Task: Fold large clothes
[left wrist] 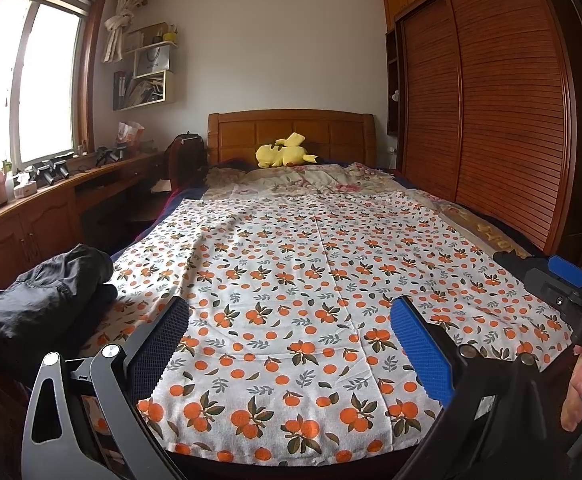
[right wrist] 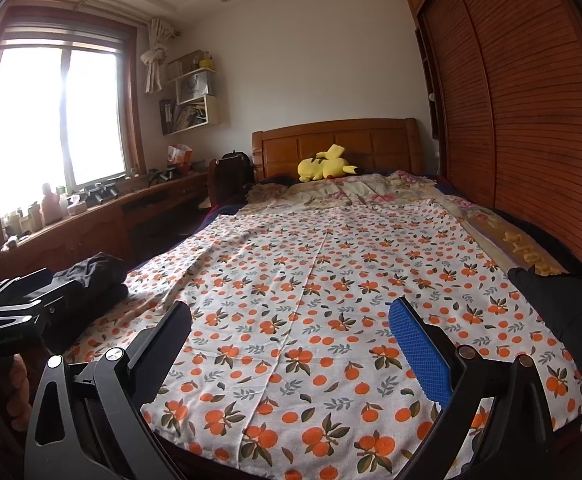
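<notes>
Left wrist view: your left gripper (left wrist: 291, 316) hovers with fingers spread wide, holding nothing, above the near hem of the orange-print cloth (left wrist: 311, 264). The cloth lies flat across the bed, likely so its edges are easy to reach. A dark garment (left wrist: 39, 296) sits bunched at near left.

Right wrist view: your right gripper (right wrist: 291, 316) is likewise spread and empty, apparently ready for the near edge.

We've got both grippers up and level, side by side. Left gripper (left wrist: 291, 316) has its jaws spread wide, nothing between them. Right gripper (right wrist: 291, 316) is spread wide too, and our right hand (left wrist: 581, 394) wraps its handle.
</notes>
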`<state>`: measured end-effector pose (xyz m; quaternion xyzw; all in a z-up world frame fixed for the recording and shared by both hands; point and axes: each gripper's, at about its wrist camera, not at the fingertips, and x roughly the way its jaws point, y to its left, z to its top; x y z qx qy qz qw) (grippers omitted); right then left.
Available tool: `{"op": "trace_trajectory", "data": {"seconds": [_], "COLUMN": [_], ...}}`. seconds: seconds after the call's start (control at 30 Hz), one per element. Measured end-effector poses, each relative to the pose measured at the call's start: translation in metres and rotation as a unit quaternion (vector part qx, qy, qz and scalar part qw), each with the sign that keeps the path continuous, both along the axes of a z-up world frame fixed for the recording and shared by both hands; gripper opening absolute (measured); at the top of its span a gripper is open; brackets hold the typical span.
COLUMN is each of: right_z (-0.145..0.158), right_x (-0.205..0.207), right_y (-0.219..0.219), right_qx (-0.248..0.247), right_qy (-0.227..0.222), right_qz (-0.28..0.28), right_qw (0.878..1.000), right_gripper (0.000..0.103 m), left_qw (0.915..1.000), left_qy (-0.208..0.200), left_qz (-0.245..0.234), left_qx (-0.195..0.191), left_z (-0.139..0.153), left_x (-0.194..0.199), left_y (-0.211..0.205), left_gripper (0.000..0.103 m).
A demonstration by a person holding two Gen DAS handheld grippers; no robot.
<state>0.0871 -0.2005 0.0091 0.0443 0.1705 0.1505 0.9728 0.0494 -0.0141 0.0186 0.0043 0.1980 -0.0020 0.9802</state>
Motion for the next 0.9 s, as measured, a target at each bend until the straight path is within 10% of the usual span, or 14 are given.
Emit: {"op": "trace_trajectory", "data": {"seconds": [0.9], "right_z": [0.0009], "right_x": [0.0001], "right_y": [-0.0014], "right_qx": [-0.005], "right_qy": [-0.001], "right_qz": [-0.004], "right_qw": [1.000], "right_gripper": [0.096], "left_qw": [1.0000], "left_qy": [-0.007], "left_qz": [0.005], "left_qx": [0.002], "left_z": [0.0028], "left_x": [-0.0031], "left_y": [0.0042], "left_gripper": [0.101]}}
